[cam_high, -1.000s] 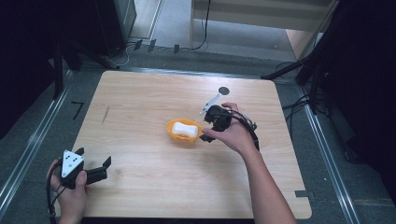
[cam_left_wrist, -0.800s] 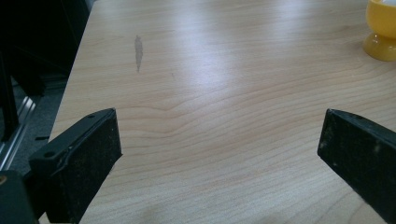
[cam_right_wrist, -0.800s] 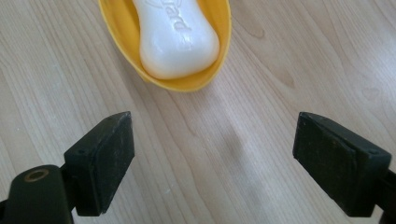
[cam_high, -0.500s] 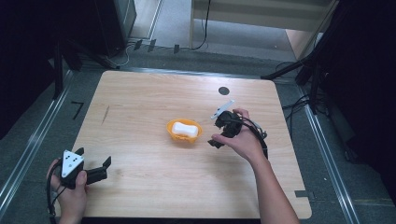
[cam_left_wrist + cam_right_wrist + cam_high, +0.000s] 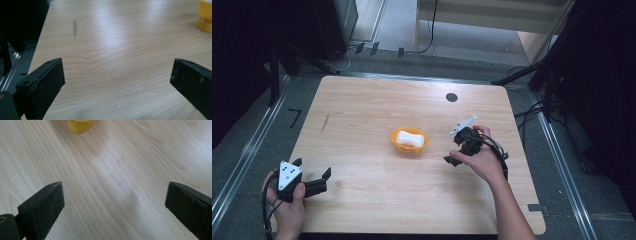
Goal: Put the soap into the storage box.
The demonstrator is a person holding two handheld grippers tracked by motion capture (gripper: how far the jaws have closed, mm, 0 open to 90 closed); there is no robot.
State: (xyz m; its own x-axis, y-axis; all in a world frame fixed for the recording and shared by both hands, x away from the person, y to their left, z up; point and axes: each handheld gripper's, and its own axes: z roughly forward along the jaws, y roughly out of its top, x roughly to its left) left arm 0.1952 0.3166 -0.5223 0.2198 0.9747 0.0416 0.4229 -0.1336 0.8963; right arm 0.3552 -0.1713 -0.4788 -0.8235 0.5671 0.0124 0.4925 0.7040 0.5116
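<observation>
High view: orange bowl point(image 5: 410, 141) sits mid-table point(image 5: 362, 105) with a white block point(image 5: 408, 138) inside. Right gripper point(image 5: 461, 153) is in the right hand point(image 5: 482, 159), just right of the bowl and apart from it, jaws spread, nothing between them. Left gripper point(image 5: 313, 179) is at the near left corner in the left hand point(image 5: 287, 202), jaws apart, empty. Left gripper view: jaws wide open over bare wood; bowl point(image 5: 205, 15) at upper right edge, well apart. Right gripper view: jaws wide open, empty, over bare wood; bowl base point(image 5: 80, 125) at top, ahead of the jaws, not touching.
</observation>
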